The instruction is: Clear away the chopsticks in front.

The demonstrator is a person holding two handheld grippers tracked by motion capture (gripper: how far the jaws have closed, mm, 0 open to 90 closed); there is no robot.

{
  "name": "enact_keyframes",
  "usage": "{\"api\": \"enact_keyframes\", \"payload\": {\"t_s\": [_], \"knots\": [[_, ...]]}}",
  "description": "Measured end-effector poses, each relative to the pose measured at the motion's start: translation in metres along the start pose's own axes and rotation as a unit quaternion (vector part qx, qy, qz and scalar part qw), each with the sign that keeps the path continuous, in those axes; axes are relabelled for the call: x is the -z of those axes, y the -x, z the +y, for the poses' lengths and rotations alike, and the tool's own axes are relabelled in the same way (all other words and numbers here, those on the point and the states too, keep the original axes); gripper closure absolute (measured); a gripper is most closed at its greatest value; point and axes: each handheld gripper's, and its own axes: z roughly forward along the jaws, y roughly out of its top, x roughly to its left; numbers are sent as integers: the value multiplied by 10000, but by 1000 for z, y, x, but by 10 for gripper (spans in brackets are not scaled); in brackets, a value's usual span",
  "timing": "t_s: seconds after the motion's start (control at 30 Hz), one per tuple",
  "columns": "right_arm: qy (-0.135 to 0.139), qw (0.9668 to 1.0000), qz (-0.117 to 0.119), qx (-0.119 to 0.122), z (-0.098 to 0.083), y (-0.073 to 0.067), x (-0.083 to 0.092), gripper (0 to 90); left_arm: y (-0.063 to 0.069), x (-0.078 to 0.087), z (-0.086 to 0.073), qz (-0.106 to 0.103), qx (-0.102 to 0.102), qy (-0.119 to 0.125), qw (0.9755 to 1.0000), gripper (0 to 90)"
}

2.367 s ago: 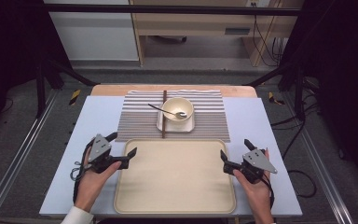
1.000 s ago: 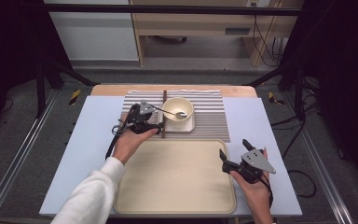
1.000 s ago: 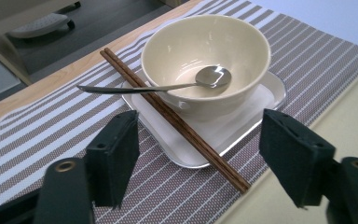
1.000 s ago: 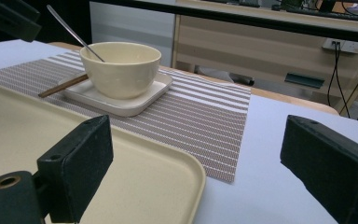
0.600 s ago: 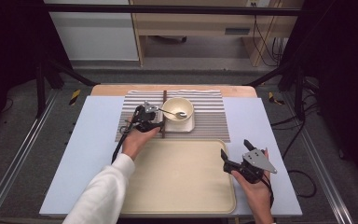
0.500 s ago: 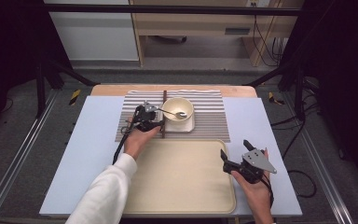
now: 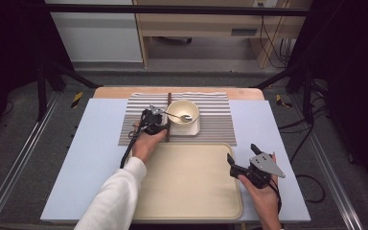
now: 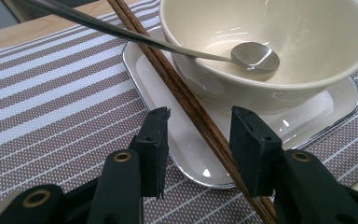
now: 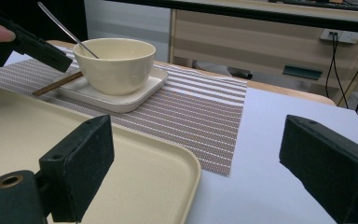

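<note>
My left gripper [image 8: 198, 142] has just been closing around the brown chopsticks [image 8: 186, 98]; its jaws straddle them, seemingly not yet pressing. The chopsticks lie slanted across the edge of the white dish [image 8: 328, 112] under the bowl [image 8: 279, 51]. My right gripper [image 9: 196, 168] hangs wide open, empty.

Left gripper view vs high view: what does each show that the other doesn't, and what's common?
Left gripper view alone: the chopsticks lie between the left hand-held gripper pads, which have just been closing but do not yet press on them; the sticks rest on the saucer rim.

High view alone: the empty tray, the right hand-held gripper open at its right edge, the blue table top.

Both: the bowl with the spoon inside, the chopsticks, and the striped placemat.
</note>
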Motion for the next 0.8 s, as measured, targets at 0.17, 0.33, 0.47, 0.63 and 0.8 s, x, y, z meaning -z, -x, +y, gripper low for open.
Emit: {"api": "enact_keyframes", "payload": {"t_s": [0.17, 0.33, 0.47, 0.63, 0.8], "knots": [[-6, 10000, 6, -18, 0, 0, 0, 103, 2, -2, 0, 51, 20, 8, 10000, 590], [-15, 10000, 14, -31, 0, 0, 0, 105, 1, -5, -1, 69, 51, -45, 10000, 612], [-24, 10000, 19, -34, -1, 0, -1, 107, 1, -7, -2, 70, 79, -48, 9999, 626], [-41, 10000, 23, -38, -1, 0, -1, 107, 1, -10, -3, 62, 112, -53, 9999, 644], [-69, 10000, 23, -42, -1, 0, -1, 109, 1, -10, -3, 90, 104, -51, 9999, 662]]}}
